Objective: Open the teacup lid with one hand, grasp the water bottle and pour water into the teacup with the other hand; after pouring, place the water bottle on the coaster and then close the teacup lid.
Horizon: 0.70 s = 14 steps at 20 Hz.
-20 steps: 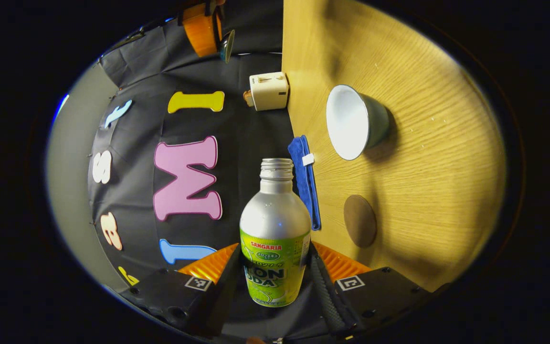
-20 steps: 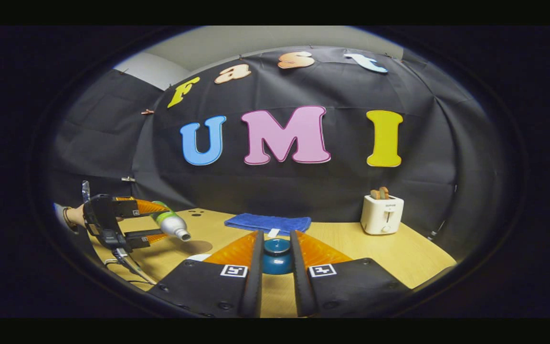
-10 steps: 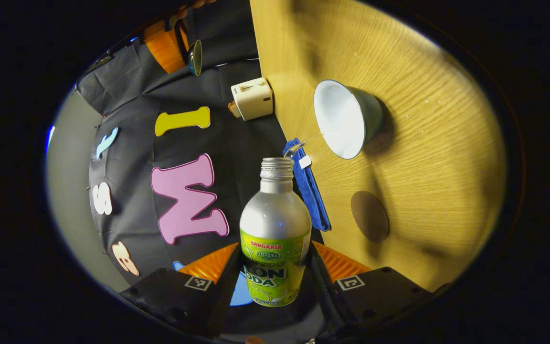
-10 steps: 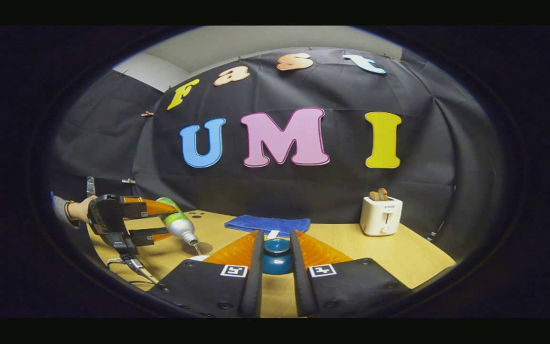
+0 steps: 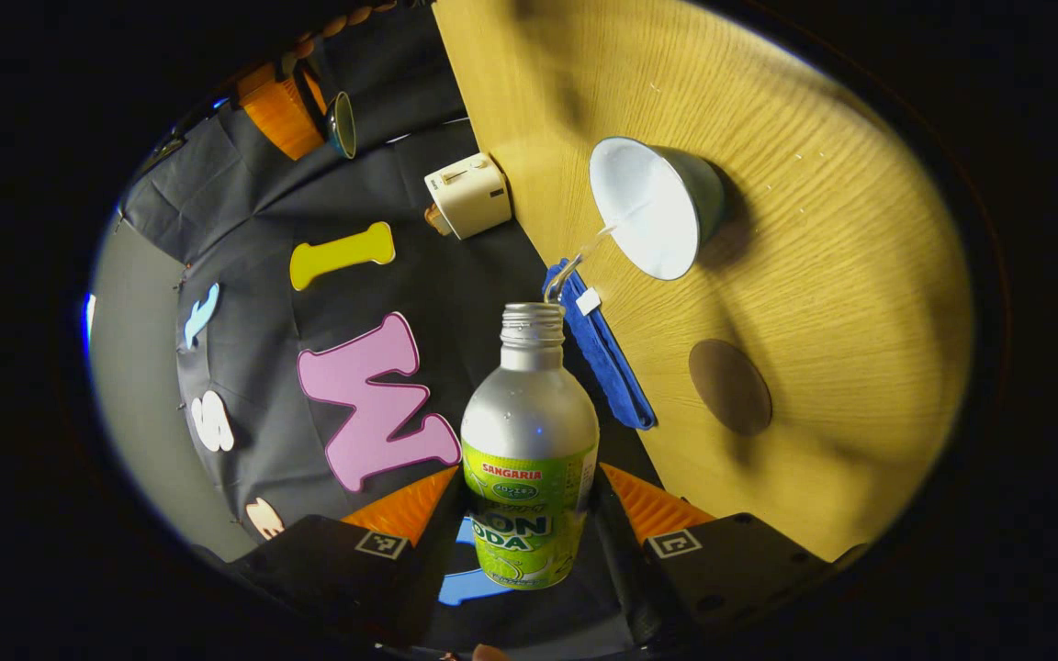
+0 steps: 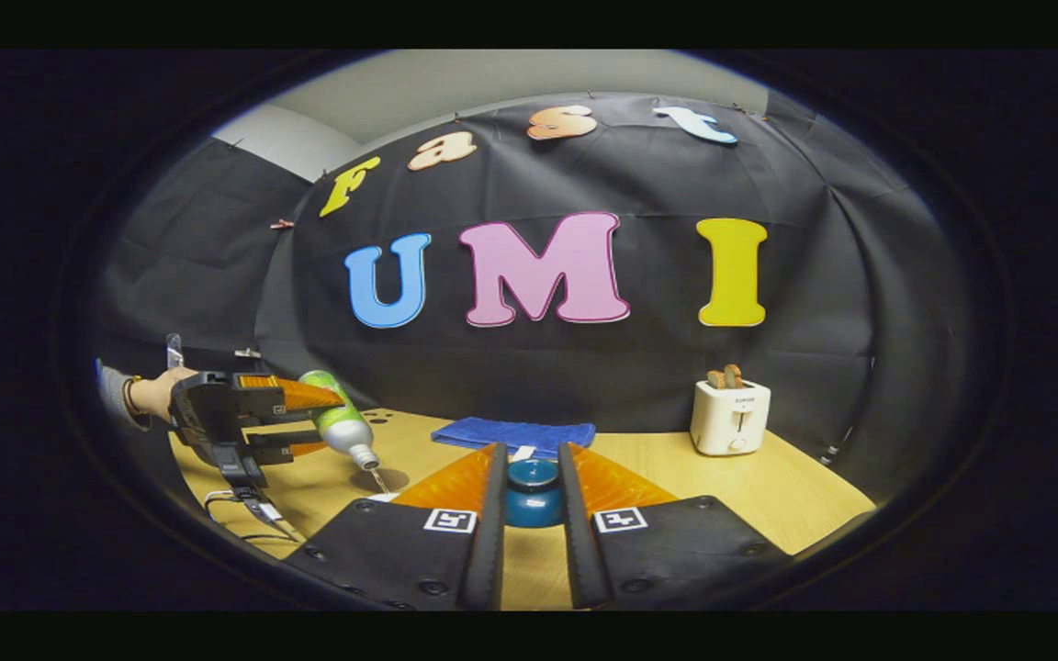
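- The left gripper is clamped on the bottle, one finger pressing each side of its green-labelled lower half.
- The bottle has no cap, and its open neck is tipped toward the teacup.
- A thin stream of water leaves the bottle's mouth and reaches into the teacup's white inside.
- The teacup stands open on the wooden table, with no lid on it.
- Near the teacup on the table lies a round brown coaster, bare and well apart from the bottle.
- A folded blue cloth lies beside the teacup, along the table's edge by the wall.
- A small white toaster sits at the same edge, on the other side of the teacup from the cloth.
- The right gripper holds the dark blue lid between its fingers; both fingers seem to press on it, though the contact is partly hidden.
- In the left gripper view that lid is held up in the air, well apart from the teacup.
- In the right gripper view the bottle is tilted neck-down, held by the left gripper and a person's hand, above where the teacup stands.
- The toaster has slices poking out of its top.
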Available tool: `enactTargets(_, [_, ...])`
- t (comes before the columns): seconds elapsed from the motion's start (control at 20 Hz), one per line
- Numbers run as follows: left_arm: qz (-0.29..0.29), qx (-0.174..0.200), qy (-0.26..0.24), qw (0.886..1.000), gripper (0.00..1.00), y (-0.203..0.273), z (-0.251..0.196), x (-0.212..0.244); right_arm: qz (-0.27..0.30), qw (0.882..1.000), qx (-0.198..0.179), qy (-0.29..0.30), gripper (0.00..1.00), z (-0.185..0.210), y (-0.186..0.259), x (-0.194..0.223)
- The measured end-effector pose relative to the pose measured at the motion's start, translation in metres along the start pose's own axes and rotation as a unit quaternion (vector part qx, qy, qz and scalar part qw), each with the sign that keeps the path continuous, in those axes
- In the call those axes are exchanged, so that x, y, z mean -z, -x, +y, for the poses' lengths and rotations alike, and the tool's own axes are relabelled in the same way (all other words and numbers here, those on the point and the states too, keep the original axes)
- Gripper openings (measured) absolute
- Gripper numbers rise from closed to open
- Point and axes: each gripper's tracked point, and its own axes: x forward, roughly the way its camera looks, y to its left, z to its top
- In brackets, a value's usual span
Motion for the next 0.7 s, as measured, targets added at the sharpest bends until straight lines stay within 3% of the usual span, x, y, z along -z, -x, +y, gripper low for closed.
enactTargets(0.05, [-0.001, 0.001, -0.008, 1.000, 0.80, 0.000, 0.001, 0.000, -0.001, 1.000, 0.000, -0.001, 0.36, -0.001, 0.000, 0.000])
enactTargets(0.1, [-0.001, 0.004, -0.017, 1.000, 0.80, -0.001, 0.003, 0.002, -0.002, 1.000, 0.000, -0.001, 0.31, -0.002, 0.001, -0.001])
enactTargets(0.7, [-0.018, -0.015, -0.109, 0.994, 0.80, -0.011, 0.031, 0.004, -0.007, 1.000, 0.004, -0.007, 0.32, -0.008, 0.004, -0.006])
